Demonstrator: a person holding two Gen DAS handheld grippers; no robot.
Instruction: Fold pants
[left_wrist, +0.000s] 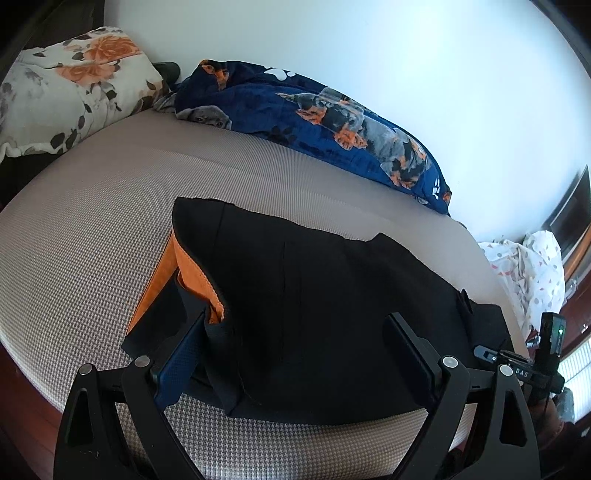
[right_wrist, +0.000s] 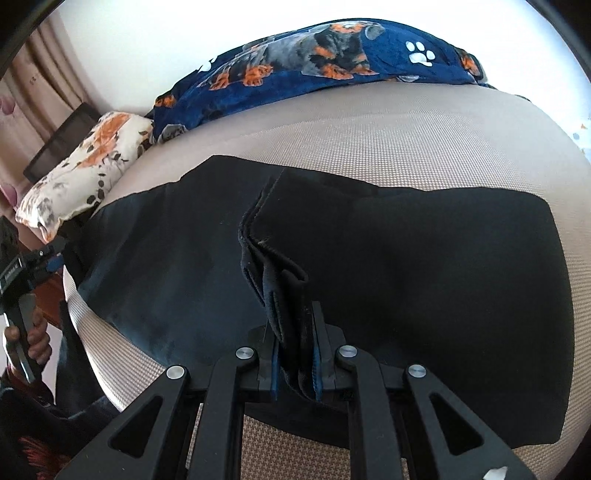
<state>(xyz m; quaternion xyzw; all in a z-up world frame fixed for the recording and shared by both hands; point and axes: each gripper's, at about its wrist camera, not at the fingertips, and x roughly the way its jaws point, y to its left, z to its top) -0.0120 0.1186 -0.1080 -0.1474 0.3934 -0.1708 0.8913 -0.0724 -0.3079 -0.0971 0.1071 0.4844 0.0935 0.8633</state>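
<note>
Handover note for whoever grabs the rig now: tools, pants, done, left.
Right tool: shut on a bunched edge of the black pants.
Left tool: open, fingers either side of the pants, gripping nothing.
Pants lie spread across the bed, orange lining showing at one end.
Done: one edge lifted partway over.
Left: lay that fold flat, then fold again.

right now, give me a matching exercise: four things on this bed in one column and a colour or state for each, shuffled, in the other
Things:
1. pants
2. right hand-held gripper
3. left hand-held gripper
4. blanket

States:
A. jaws wide open over the cloth
B. navy with a dog print, bunched along the wall
C. black, spread on the mattress
D. clamped on a bunched fold of black cloth

Pairs: 1-C, 2-D, 3-A, 4-B
</note>
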